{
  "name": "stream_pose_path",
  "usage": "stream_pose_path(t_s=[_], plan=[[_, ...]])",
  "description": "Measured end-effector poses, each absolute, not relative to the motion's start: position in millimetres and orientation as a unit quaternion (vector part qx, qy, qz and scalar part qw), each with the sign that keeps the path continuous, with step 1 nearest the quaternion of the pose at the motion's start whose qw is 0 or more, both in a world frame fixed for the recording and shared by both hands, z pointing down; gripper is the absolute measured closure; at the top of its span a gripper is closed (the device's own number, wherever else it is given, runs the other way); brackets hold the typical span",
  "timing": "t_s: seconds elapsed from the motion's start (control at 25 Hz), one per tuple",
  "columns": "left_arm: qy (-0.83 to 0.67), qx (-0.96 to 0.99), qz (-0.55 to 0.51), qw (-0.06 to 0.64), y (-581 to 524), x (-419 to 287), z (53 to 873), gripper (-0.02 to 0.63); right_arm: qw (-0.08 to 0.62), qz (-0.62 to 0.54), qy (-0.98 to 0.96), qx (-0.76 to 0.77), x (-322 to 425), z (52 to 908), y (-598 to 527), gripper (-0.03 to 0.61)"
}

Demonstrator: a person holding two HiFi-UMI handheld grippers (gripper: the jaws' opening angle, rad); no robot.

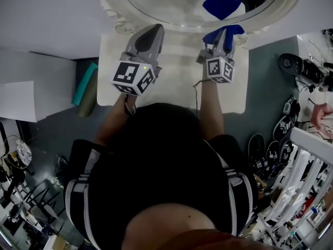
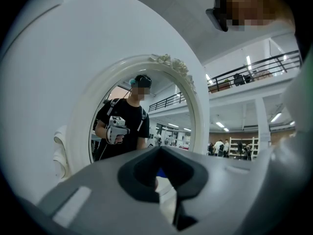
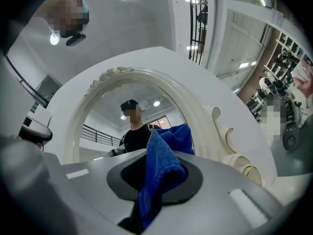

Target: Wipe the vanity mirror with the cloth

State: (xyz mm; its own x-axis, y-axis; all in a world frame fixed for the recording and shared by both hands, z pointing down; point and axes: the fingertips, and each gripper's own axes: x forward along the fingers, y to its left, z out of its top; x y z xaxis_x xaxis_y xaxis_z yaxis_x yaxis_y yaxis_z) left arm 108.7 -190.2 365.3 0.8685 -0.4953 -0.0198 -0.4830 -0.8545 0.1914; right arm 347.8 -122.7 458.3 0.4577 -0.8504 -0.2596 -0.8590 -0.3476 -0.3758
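Blue cloth [image 3: 161, 173] is clamped in the right gripper [image 1: 222, 34] at the lower rim of the vanity mirror [image 1: 169, 7], while the left gripper [image 1: 150, 33] is closed and empty.

A bright blue terry cloth [image 3: 166, 153] is pinched between the closed jaws of the right claw [image 3: 157, 176]. It stands up in a bunched fold past the tips, with its tail hanging down behind them. Just ahead of that claw is the oval vanity mirror [image 1: 166, 1] in its white scrolled frame. It stands upright on the worktop, and its glass shows the cloth's reflection.
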Motion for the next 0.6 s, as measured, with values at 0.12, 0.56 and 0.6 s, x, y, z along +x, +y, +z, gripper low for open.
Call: stream_pose_path(t_s=[0.12, 0.56, 0.6], plan=[[-0.256, 0.962, -0.03, 0.09, -194, 116, 368, 0.604, 0.229, -0.002, 0.516, -0.825, 359, 474, -132, 0.535], [-0.273, 0.957, -0.013, 0.093, -218, 125, 381, 0.604, 0.256, -0.011, 0.51, -0.821, 385, 500, -162, 0.535], [-0.275, 0.957, -0.01, 0.095, -221, 124, 382, 0.604, 0.262, -0.006, 0.511, -0.819, 385, 498, -163, 0.535]])
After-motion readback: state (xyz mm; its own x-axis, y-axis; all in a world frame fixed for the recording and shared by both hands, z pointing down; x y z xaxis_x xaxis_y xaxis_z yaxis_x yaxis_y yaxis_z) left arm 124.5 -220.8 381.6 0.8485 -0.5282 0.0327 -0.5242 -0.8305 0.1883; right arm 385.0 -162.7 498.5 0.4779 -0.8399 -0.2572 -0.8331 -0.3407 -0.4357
